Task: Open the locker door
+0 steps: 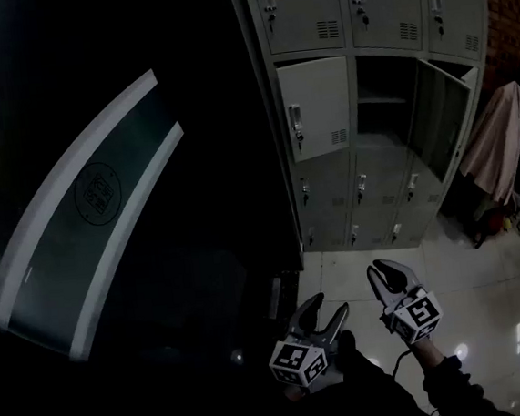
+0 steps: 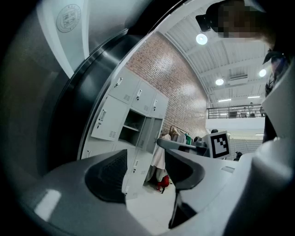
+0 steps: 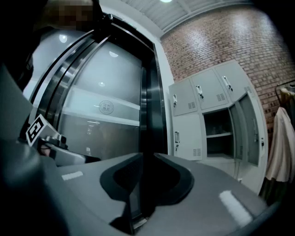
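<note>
A grey bank of lockers (image 1: 360,101) stands ahead against a brick wall, well beyond both grippers. Its middle compartment (image 1: 381,90) gapes open with a shelf inside, and its door (image 1: 442,119) is swung out to the right. The door to its left (image 1: 314,106) looks closed, with a handle on its left edge. My left gripper (image 1: 330,304) hangs low over the floor, jaws open and empty. Beside it my right gripper (image 1: 382,268) is shut on nothing. The open compartment also shows in the left gripper view (image 2: 133,124) and the right gripper view (image 3: 216,133).
A dark curved glass wall (image 1: 87,219) with pale stripes fills the left side, close to the left gripper. Clothes (image 1: 496,139) hang on a rack right of the lockers, with a red bag (image 2: 162,183) below them. Glossy white tiles (image 1: 488,299) lead to the lockers.
</note>
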Motion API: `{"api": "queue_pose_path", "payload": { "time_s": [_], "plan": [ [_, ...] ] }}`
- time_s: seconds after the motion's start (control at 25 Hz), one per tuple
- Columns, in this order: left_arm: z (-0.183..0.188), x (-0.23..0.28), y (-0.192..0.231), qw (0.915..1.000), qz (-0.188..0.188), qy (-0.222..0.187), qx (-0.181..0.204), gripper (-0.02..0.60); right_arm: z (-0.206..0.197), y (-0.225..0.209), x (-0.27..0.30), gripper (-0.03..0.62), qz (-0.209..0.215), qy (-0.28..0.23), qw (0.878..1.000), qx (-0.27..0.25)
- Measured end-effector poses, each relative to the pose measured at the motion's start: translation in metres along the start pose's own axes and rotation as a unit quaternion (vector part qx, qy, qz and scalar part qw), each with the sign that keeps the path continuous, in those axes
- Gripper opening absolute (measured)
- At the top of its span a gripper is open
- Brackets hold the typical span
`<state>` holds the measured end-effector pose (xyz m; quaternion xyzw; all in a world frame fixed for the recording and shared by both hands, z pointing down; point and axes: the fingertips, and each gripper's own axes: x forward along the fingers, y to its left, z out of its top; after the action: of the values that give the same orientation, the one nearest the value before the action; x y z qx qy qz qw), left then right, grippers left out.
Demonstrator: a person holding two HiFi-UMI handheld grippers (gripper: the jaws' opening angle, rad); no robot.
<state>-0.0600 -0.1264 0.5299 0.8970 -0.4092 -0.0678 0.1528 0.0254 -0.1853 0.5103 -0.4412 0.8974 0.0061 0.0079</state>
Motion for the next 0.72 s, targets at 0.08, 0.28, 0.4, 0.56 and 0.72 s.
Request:
{"api": "queue_pose_path", "payload": {
  "time_s": [0.08,0.28,0.4,0.56,0.72],
  "plan": [
    [0.009,0.018,0.024,0.9999,0.012,-0.001,0.004,0.270,0.006,-0.021,0.043,0.051,0.007,0.000,1.000,-0.013],
    [0.029,0.070,0.088,0.9988,0.043,-0.017,0.012,0.177,0.022,-0.084,0.165,0.054,0.024,-0.016,0.999,-0.024],
    [0.042,0.104,0.131,0.9962,0.084,-0.021,0.004,0.155,0.032,-0.126,0.249,0.068,0.038,-0.014,0.998,-0.039],
    [0.049,0.150,0.184,0.9942,0.106,-0.003,-0.020,0.149,0.047,-0.184,0.366,0.098,0.051,-0.007,0.997,-0.054],
    [0.070,0.184,0.225,0.9925,0.120,-0.005,-0.020,0.119,0.053,-0.225,0.466,0.101,0.054,-0.002,0.996,-0.065]
  ]
}}
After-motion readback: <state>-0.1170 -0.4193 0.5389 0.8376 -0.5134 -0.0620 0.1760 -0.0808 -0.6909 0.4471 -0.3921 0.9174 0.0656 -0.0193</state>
